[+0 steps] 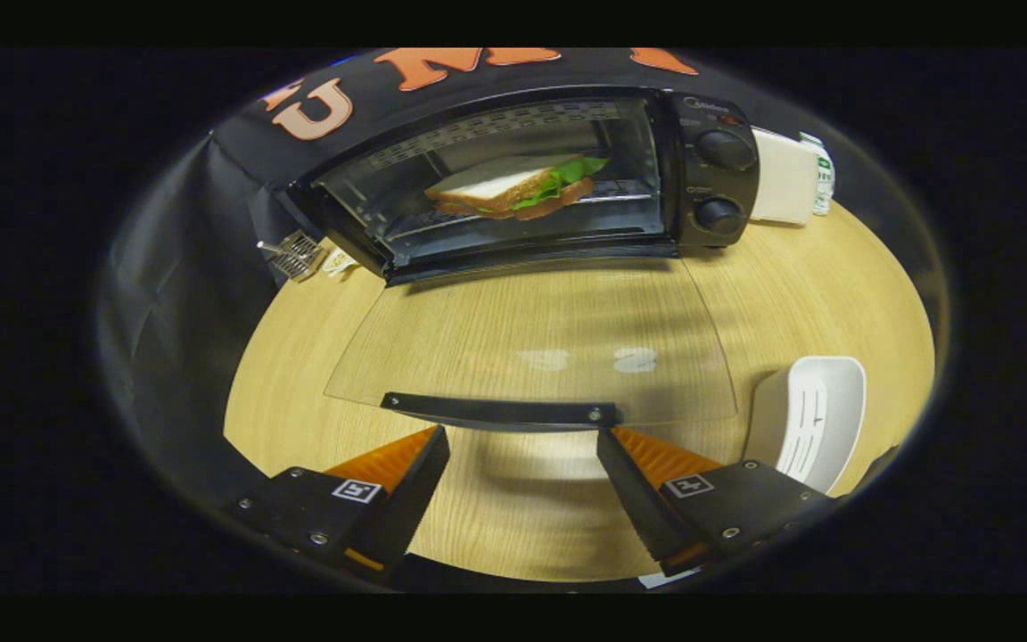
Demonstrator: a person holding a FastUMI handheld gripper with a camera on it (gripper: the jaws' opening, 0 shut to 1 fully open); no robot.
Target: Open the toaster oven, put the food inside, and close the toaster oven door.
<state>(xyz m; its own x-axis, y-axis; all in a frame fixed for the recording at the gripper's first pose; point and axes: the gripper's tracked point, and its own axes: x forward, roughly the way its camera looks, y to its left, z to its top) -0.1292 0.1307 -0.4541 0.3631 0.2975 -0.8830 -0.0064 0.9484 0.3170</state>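
Observation:
A black toaster oven [710, 178] stands at the far side of a round wooden table [834, 285]. Its glass door [531, 343] hangs fully down, flat over the table, with the dark handle bar [502, 411] at its near edge. A sandwich [513, 185] of white bread, lettuce and meat lies on the rack inside the oven. My gripper [522, 446] is open, its fingers spread wide just short of the handle bar, one toward each end, touching nothing. Nothing lies between the fingers.
A white dish [812, 419] sits on the table just right of the right finger. A white box [783, 176] and a small bottle stand behind the oven's right side. A small metal rack piece [292, 254] lies left of the oven.

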